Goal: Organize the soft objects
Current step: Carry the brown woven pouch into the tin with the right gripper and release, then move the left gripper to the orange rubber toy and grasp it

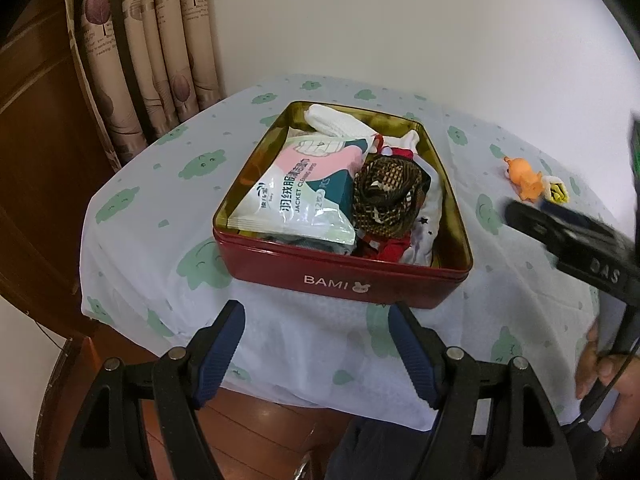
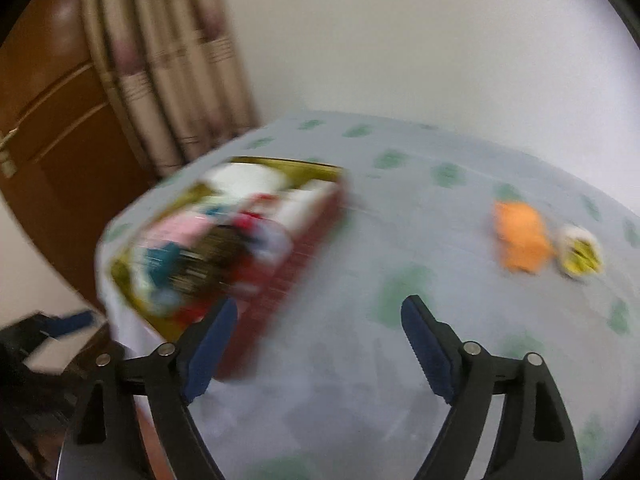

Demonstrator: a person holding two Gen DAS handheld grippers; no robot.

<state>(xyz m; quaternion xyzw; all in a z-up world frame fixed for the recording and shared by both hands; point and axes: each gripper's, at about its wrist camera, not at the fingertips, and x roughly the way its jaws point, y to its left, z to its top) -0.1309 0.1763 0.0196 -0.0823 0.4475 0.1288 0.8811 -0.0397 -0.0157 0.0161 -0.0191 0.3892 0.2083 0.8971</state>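
A red tin box marked BAMI stands on the table, packed with a wipes packet, a brown woven item, a white cloth and red and white fabric. My left gripper hangs open just in front of the tin, nothing between its fingers. An orange soft toy and a small yellow and white item lie on the cloth to the right. The right wrist view is blurred: my right gripper is open and empty over the cloth, the tin box to its left, the orange toy far right.
A white tablecloth with green prints covers the table, which stands against a white wall. A curtain and brown wooden door are at the left. A hand holds the right gripper's body at the right edge.
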